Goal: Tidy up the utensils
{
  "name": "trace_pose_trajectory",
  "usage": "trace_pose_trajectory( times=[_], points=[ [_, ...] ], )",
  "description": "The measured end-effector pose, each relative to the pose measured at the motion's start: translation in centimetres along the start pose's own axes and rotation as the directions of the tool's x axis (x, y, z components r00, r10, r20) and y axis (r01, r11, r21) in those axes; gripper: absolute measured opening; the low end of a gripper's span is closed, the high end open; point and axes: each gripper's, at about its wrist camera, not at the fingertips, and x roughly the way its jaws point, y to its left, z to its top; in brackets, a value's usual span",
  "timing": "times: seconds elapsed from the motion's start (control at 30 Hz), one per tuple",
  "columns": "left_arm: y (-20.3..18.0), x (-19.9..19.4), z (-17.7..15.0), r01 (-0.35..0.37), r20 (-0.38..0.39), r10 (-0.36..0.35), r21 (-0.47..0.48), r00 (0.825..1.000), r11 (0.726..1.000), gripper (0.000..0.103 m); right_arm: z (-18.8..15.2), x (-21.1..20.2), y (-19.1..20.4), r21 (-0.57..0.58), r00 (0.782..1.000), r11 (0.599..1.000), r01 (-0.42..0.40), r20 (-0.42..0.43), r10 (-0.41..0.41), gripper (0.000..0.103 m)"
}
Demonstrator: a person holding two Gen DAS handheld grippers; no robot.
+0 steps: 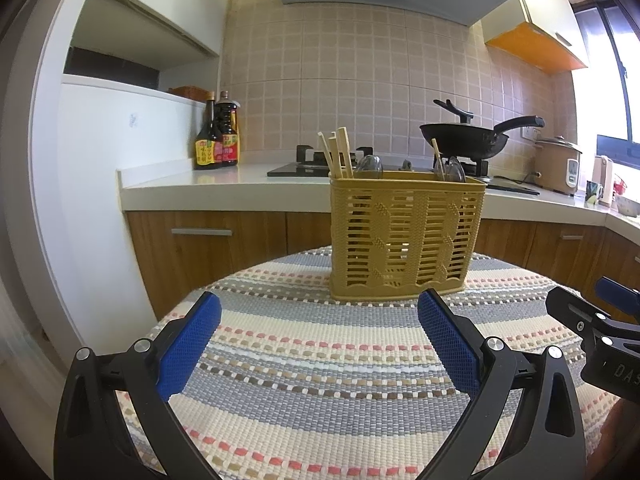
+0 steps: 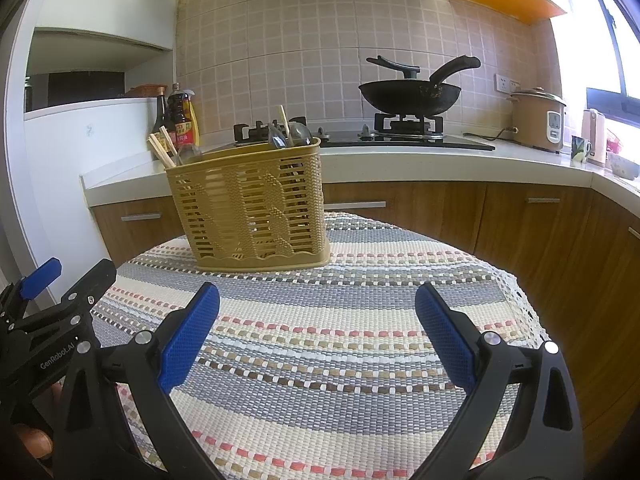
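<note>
A tan plastic utensil basket (image 1: 406, 236) stands upright at the far side of a round table with a striped woven cloth (image 1: 320, 360). It holds wooden chopsticks (image 1: 338, 152) on its left and clear spoons (image 1: 370, 166) in the middle and right. It also shows in the right wrist view (image 2: 252, 208), with chopsticks (image 2: 162, 150) and spoons (image 2: 288, 134). My left gripper (image 1: 320, 312) is open and empty, short of the basket. My right gripper (image 2: 318, 308) is open and empty, to the basket's right. Each gripper shows at the edge of the other's view.
Behind the table runs a white kitchen counter (image 1: 224, 186) with wooden cabinets below. On it are sauce bottles (image 1: 218, 136), a gas hob with a black wok (image 1: 468, 136), a rice cooker (image 1: 558, 164) and cups at the far right.
</note>
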Motion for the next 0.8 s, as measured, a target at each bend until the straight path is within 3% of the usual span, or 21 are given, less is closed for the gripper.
trace_pose_trajectory(
  times=[0.8],
  points=[
    [0.03, 0.19, -0.02, 0.001, -0.008, -0.001, 0.0, 1.0, 1.0, 0.095, -0.02, 0.2, 0.19, -0.005, 1.0, 1.0, 0.001, -0.007, -0.001, 0.094]
  ],
)
